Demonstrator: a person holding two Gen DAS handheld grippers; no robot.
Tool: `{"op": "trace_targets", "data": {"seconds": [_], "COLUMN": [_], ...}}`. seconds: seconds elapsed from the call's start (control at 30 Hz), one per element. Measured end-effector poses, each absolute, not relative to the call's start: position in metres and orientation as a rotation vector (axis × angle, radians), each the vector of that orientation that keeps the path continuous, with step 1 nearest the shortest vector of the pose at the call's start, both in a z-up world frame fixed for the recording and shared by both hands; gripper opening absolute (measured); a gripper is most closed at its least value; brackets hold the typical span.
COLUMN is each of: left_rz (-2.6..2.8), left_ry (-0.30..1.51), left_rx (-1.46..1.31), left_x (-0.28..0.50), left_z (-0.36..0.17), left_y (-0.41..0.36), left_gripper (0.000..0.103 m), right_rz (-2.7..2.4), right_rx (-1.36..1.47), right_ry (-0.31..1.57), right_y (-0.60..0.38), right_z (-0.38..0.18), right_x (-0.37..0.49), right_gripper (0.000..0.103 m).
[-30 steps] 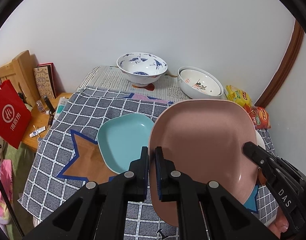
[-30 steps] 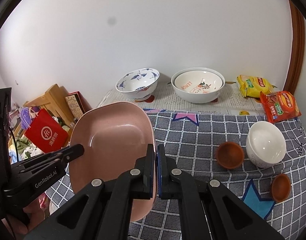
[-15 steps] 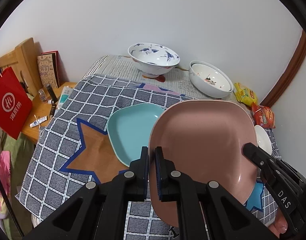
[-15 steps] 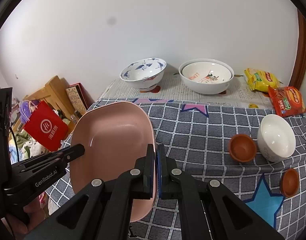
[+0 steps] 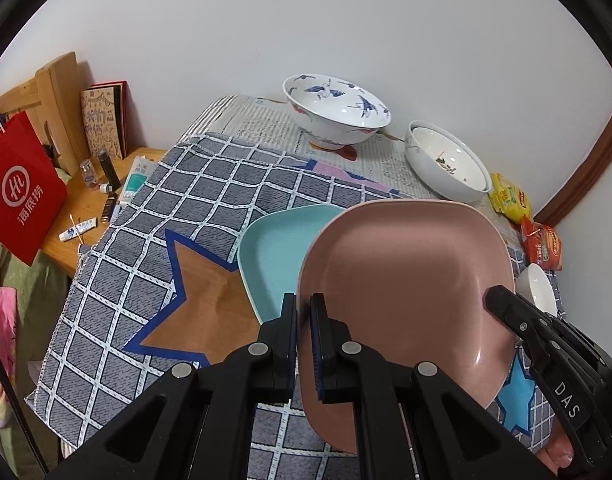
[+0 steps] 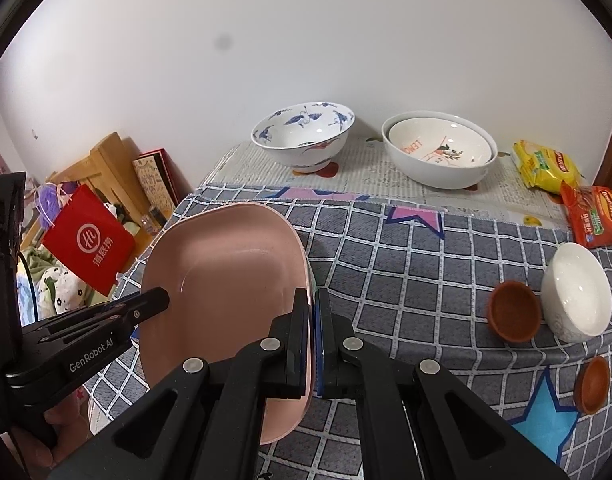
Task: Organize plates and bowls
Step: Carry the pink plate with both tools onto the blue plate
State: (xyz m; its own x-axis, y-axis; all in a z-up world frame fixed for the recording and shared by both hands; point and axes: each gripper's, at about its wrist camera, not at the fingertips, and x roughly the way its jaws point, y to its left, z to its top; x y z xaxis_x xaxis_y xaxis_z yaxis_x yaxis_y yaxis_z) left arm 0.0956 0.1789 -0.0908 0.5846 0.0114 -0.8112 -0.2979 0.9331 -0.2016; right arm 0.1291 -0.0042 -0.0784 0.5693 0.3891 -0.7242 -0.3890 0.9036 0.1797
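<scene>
A pink square plate (image 5: 402, 280) (image 6: 230, 292) hangs above the table between both grippers. My left gripper (image 5: 303, 312) is shut on its left rim, and my right gripper (image 6: 312, 308) is shut on its right rim. The right gripper also shows at the plate's far edge (image 5: 502, 300), the left gripper likewise (image 6: 154, 300). A light blue square plate (image 5: 274, 252) lies on the checked cloth, partly hidden under the pink one. At the back stand a blue-patterned bowl (image 5: 336, 110) (image 6: 302, 134) and a nested pair of white bowls (image 5: 446, 164) (image 6: 440, 148).
A white cup-like bowl (image 6: 576, 292) and two small brown dishes (image 6: 514, 316) (image 6: 592, 384) sit at the right. Snack packets (image 6: 592, 216) lie at the back right. A red paper bag (image 5: 20, 192), small bottles and books crowd the wooden side table at the left.
Both grippers carried the pink plate forward and lower over the table. The blue plate now lies more under the pink one, and the back bowls look nearer.
</scene>
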Motion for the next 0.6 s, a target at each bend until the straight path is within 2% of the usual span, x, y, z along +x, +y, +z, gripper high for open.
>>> {"op": "trace_targets", "data": {"seconds": [0.6], "left_rz": [0.220], "left_ry": [0.954], "left_rx": [-0.360], "left_x": [0.132], "left_z": [-0.109], "left_y": [0.209], "left_gripper": [0.007], "right_rz": [0.492], "right_rx": [-0.051], "right_ry": [0.887], "right_y": [0.035], "right_z": [-0.095], "right_x": [0.178], "right_gripper": [0.003]}}
